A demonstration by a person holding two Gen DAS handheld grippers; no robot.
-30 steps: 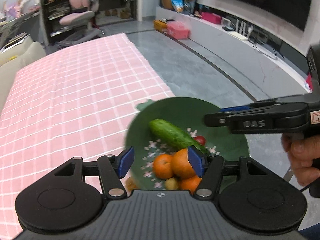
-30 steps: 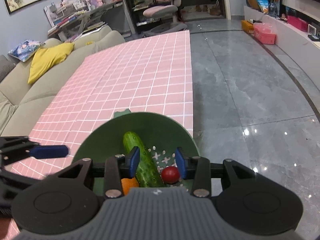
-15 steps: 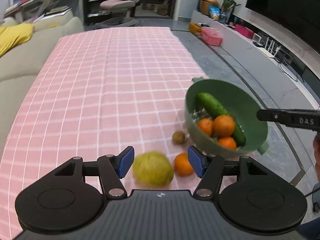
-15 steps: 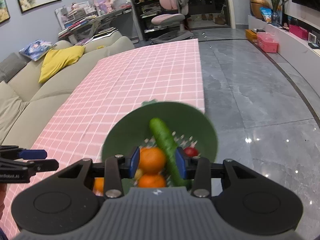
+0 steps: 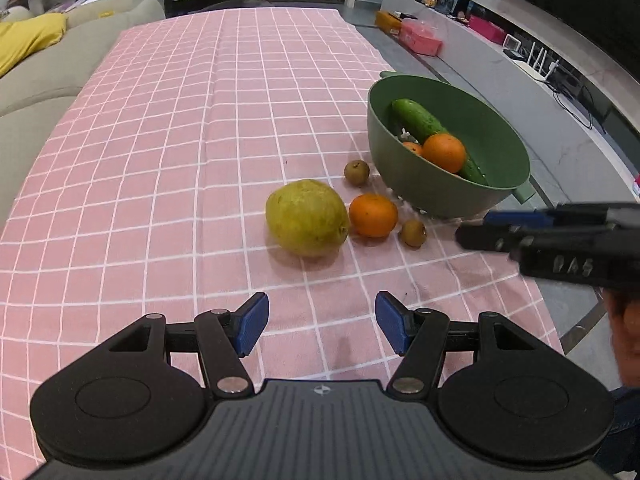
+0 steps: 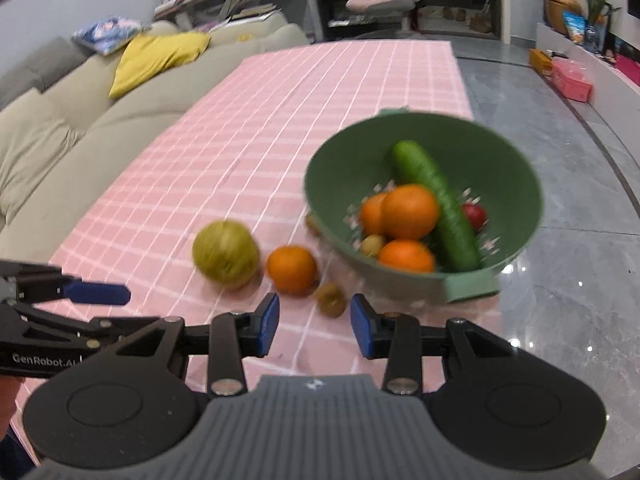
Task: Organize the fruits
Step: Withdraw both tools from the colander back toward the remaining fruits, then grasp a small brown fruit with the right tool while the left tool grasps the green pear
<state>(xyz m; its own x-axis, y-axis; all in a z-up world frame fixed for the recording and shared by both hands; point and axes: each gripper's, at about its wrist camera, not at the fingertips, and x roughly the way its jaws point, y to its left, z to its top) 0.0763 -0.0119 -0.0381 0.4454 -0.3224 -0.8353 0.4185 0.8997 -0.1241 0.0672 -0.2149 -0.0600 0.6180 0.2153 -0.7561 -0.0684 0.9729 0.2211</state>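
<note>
A green bowl [image 5: 504, 128] [image 6: 516, 184] stands at the table's right edge, holding a cucumber [image 5: 420, 120], oranges [image 5: 444, 153] and a small red fruit [image 6: 475, 216]. Beside it on the pink checked cloth lie a large yellow-green fruit [image 5: 306, 218] [image 6: 225, 254], an orange [image 5: 373, 216] [image 6: 292, 269] and two small brown fruits [image 5: 357, 172] [image 5: 413, 233]. My left gripper [image 5: 320, 324] is open and empty, short of the large fruit. My right gripper [image 6: 314, 326] is open and empty, just short of a small brown fruit [image 6: 330, 299].
The pink cloth [image 5: 168, 128] stretches far ahead and left. A beige sofa [image 6: 80, 120] with a yellow cushion runs along the left side. The table's right edge drops to a grey tiled floor [image 6: 580, 280]. A low TV bench [image 5: 540, 64] runs along the right wall.
Both grippers have pulled back from over the bowl toward the table's near edge. The loose fruits beside the bowl have come into view. Both stay open and empty.
</note>
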